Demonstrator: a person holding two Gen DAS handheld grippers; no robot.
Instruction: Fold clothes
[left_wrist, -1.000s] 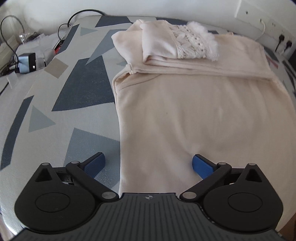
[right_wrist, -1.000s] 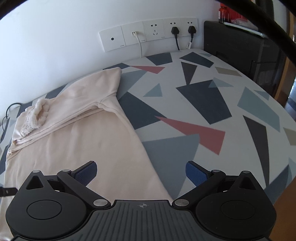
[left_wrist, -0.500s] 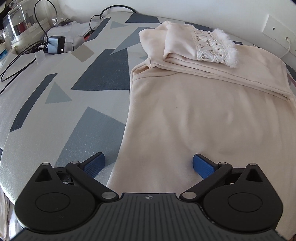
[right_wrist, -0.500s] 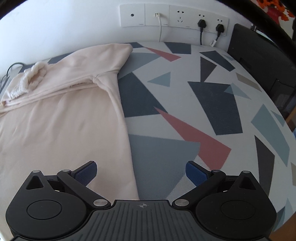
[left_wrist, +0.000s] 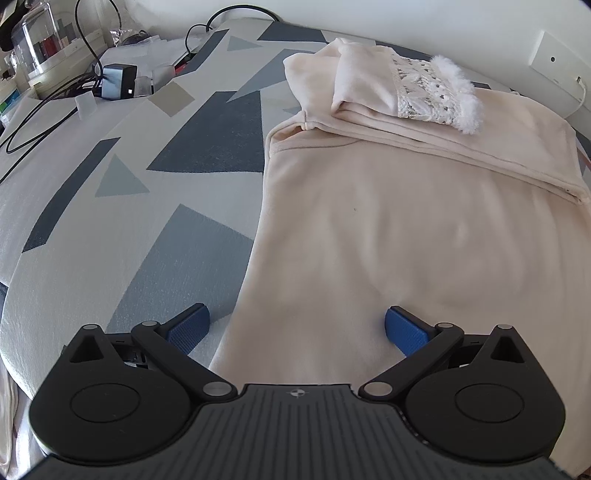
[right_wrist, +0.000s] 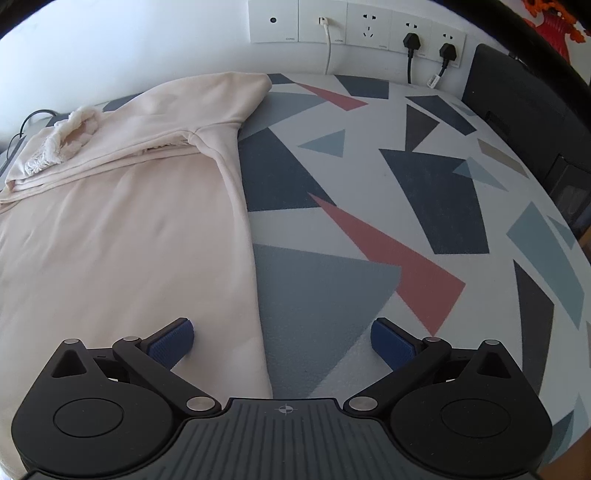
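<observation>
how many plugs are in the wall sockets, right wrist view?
3. A white plug with a white cable sits second from left in the socket strip; two black plugs sit at its right end. No others visible.

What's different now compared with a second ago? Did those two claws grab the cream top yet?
Not yet. Both have swung round: the left gripper now straddles the cream top's left edge, the right gripper its right edge. Nothing was grabbed or released; both are open. The top lies unchanged, sleeves folded across.
</observation>
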